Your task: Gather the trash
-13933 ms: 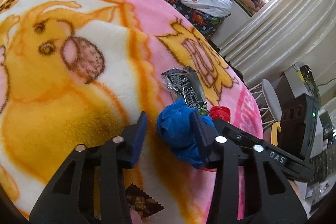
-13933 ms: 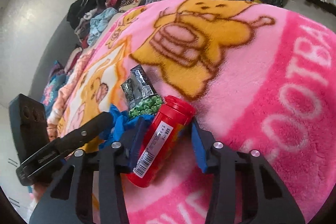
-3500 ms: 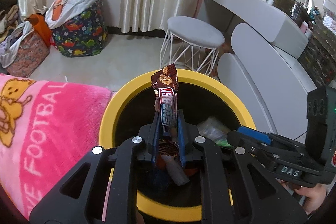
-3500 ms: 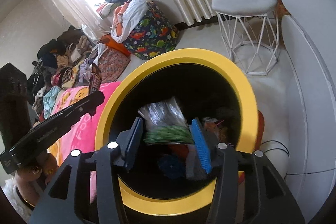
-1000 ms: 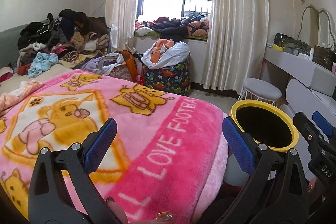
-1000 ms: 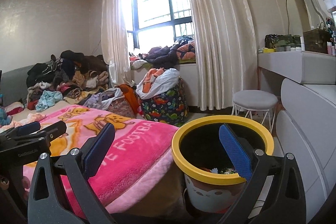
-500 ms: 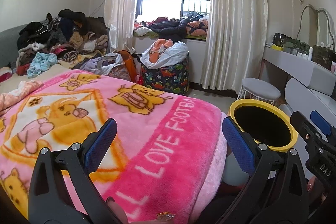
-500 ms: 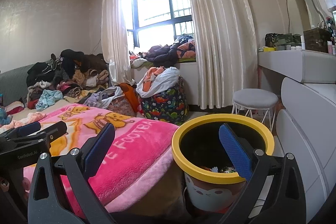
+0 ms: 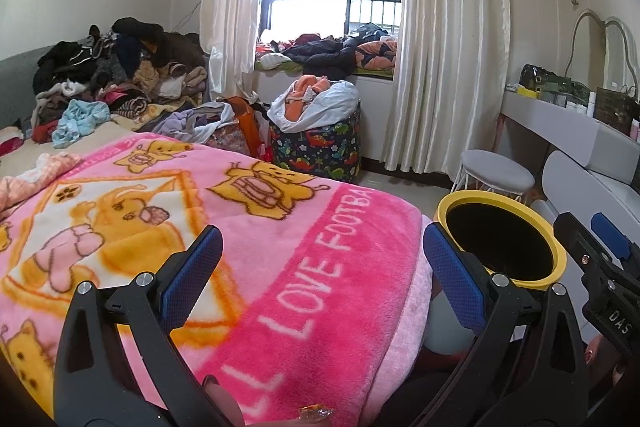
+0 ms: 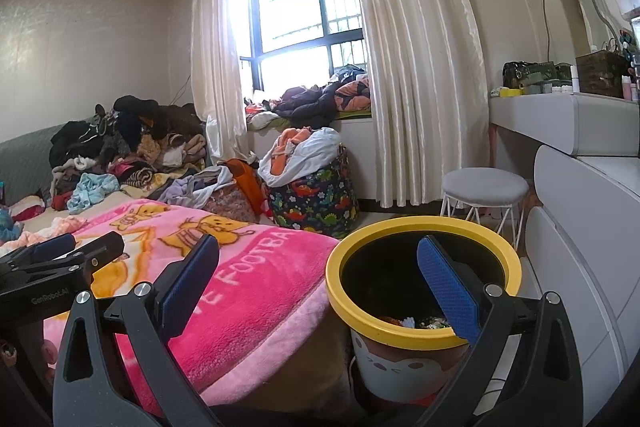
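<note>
Holding nothing, your left tongs point(image 9: 322, 271) and right tongs point(image 10: 318, 279) now gape wide above the blanket point(image 9: 280, 267), the wrappers released. Trash point(image 10: 416, 323) lies in the bin point(image 10: 424, 333) beside the bed; collection appears complete.

The blanket point(image 9: 280, 267) was bright pink fleece with yellow-orange cartoon bears and white lettering, paler pink along the hem. The bin point(image 10: 424, 311) had a yellow rim, black inside, and a white body with a brown top band and a little cartoon face. Both grippers, left point(image 9: 320, 279) and right point(image 10: 316, 287), were black with blue textured pads point(image 10: 448, 291). The fabric basket point(image 9: 320, 151) was dark navy with colourful dinosaurs. Curtains point(image 10: 420, 67) were cream and shiny, the stool point(image 10: 484, 187) grey on white wire legs.
</note>
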`<move>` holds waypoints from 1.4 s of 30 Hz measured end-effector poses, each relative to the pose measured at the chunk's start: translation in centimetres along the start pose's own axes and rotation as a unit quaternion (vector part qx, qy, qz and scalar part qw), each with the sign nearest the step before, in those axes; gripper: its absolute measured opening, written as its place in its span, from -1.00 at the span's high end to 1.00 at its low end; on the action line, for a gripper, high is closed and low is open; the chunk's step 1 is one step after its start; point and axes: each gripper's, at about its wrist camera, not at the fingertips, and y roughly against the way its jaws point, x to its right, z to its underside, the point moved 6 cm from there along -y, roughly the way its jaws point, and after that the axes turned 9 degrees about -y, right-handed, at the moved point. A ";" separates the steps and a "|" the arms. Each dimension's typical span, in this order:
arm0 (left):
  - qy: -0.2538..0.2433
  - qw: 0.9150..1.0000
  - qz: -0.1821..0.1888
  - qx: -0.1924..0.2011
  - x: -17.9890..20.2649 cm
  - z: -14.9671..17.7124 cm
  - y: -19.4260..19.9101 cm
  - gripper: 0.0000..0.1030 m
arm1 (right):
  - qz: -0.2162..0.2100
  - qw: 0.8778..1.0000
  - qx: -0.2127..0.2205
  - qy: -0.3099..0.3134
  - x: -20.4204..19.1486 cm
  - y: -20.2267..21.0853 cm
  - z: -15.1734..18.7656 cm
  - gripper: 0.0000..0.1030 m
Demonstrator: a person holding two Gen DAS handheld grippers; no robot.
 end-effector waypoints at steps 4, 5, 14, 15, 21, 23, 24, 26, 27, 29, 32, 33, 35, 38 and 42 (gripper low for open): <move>0.000 1.000 0.000 0.000 0.1 0.0 0.1 -0.79 | 0.001 1.000 0.000 -0.001 0.0 0.0 0.0 -0.88; 0.000 1.000 0.000 0.000 0.1 0.0 0.1 -0.79 | 0.001 1.000 0.000 -0.001 0.1 0.0 0.0 -0.88; 0.000 1.000 0.000 0.000 0.1 0.0 0.1 -0.79 | 0.003 1.000 0.000 -0.004 0.0 0.1 0.1 -0.88; 0.000 1.000 0.000 0.000 0.1 0.1 0.1 -0.79 | 0.003 1.000 0.000 -0.004 0.0 0.1 0.0 -0.88; 0.002 1.000 0.003 0.000 0.1 0.1 0.1 -0.79 | 0.003 1.000 -0.001 -0.004 0.0 0.1 0.0 -0.88; 0.003 1.000 0.002 0.001 0.2 0.0 0.1 -0.79 | 0.003 1.000 0.000 -0.005 0.0 0.1 0.0 -0.88; 0.003 1.000 0.003 0.002 0.3 0.1 0.1 -0.79 | 0.002 1.000 0.000 -0.005 0.0 0.1 0.0 -0.88; 0.004 1.000 0.001 0.002 0.2 0.0 0.2 -0.79 | 0.001 1.000 0.001 -0.004 -0.2 0.2 0.1 -0.88; 0.009 1.000 -0.002 0.000 0.1 0.1 0.1 -0.79 | 0.000 1.000 0.001 -0.002 -0.3 0.3 0.1 -0.88; 0.022 1.000 -0.010 -0.006 -0.8 0.2 0.1 -0.79 | -0.011 1.000 -0.001 0.003 -1.3 0.3 0.0 -0.88; 0.059 0.998 -0.030 -0.018 -4.1 0.9 0.5 -0.79 | -0.057 0.998 -0.015 0.021 -4.4 -0.3 -0.7 -0.88; 0.076 0.996 -0.043 -0.024 -6.0 1.4 0.7 -0.79 | -0.077 0.996 -0.020 0.030 -5.9 -0.6 -0.8 -0.88; 0.109 0.988 -0.100 -0.041 -11.2 2.9 1.4 -0.79 | -0.137 0.988 -0.043 0.048 -10.3 -1.6 -0.7 -0.88; 0.154 0.961 -0.212 -0.090 -19.7 6.4 2.7 -0.79 | -0.236 0.959 -0.132 0.082 -18.9 -4.0 1.5 -0.88; 0.212 0.910 -0.320 -0.158 -28.9 11.9 4.7 -0.79 | -0.354 0.873 -0.300 0.150 -31.7 -6.5 10.0 -0.88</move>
